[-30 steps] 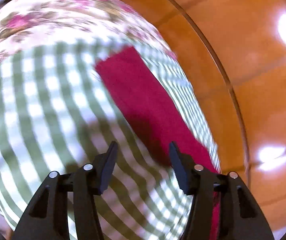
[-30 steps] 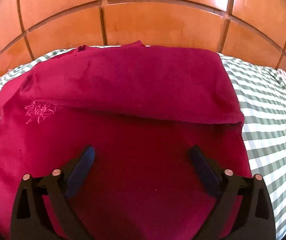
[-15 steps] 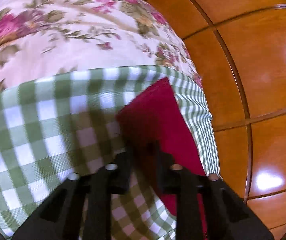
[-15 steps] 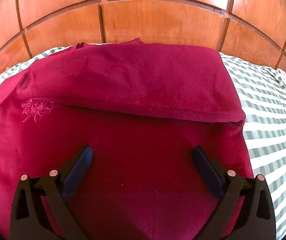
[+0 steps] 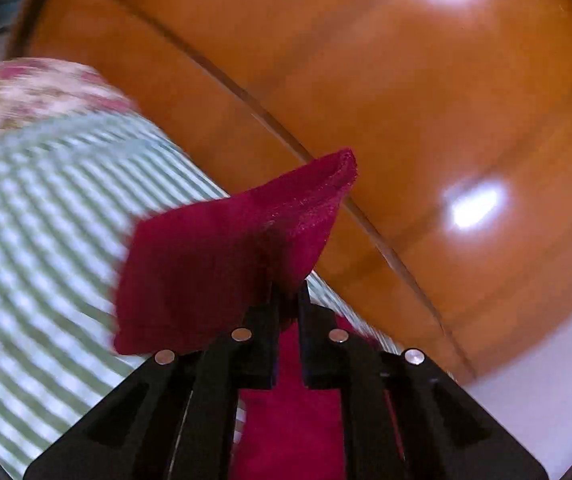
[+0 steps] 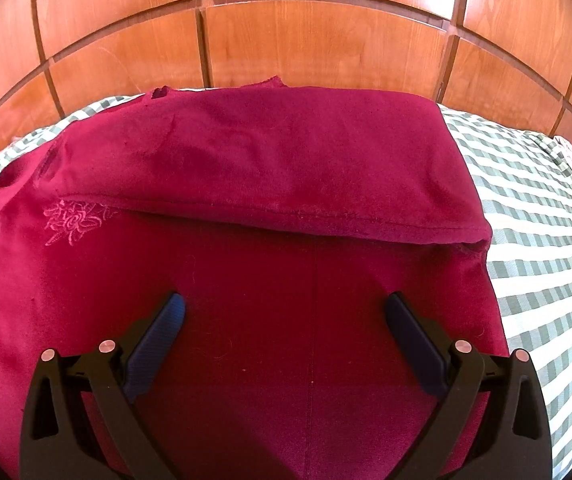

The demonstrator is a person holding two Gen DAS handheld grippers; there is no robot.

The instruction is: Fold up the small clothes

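Left wrist view: we see the left tool (image 5: 286, 292) with its jaws closed on a corner of the crimson garment (image 5: 221, 256), which lifts off the bed in a blurred, peaked flap.
Left tool motion: its jaws have just been closing, and the cloth is pinched between them.
Bed under the left tool: green-and-white checked cover (image 5: 37, 216), with a floral fabric (image 5: 25, 92) at its far left end.
Beyond the bed's edge: glossy wooden panelling (image 5: 426, 120) with two bright light reflections.
Right wrist view: we see the right tool (image 6: 283, 312) with its jaws spread wide, holding nothing, above the near part of the garment; whether the fingers touch the cloth we cannot tell.
Garment: it lies flat on the bed, its far half folded over toward us, the fold's hem running left to right across the middle.
Embroidery: a pale flower motif (image 6: 71, 222) sits near the garment's left edge, just below the hem.
Bed's right side: bare checked cover.
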